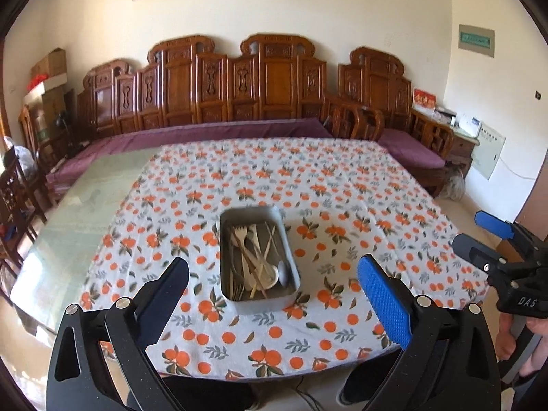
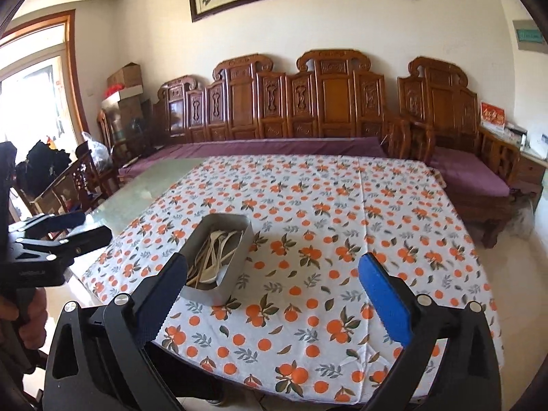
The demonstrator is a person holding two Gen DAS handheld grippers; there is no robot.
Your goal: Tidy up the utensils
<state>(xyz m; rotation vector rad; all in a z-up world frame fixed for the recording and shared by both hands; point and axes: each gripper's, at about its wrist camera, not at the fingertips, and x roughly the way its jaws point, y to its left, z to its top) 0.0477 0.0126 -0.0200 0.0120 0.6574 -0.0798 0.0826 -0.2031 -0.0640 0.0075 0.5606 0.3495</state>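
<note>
A grey metal tray (image 1: 224, 263) stands on the orange-patterned tablecloth (image 1: 342, 205) and holds several pale utensils (image 1: 257, 260): forks, spoons and chopsticks in a mixed pile. My left gripper (image 1: 274, 274) is open and empty, held above the table's near edge, in front of the tray. My right gripper (image 2: 270, 277) is open and empty, to the right of the tray (image 2: 236, 270). Each gripper shows in the other's view: the right one (image 1: 479, 229) and the left one (image 2: 82, 226).
The cloth (image 2: 342, 222) covers most of a glass-topped table (image 1: 68, 222); bare glass shows at the left. A carved wooden bench with purple cushions (image 1: 239, 130) runs behind the table. Wooden chairs (image 2: 78, 178) and boxes stand at the left.
</note>
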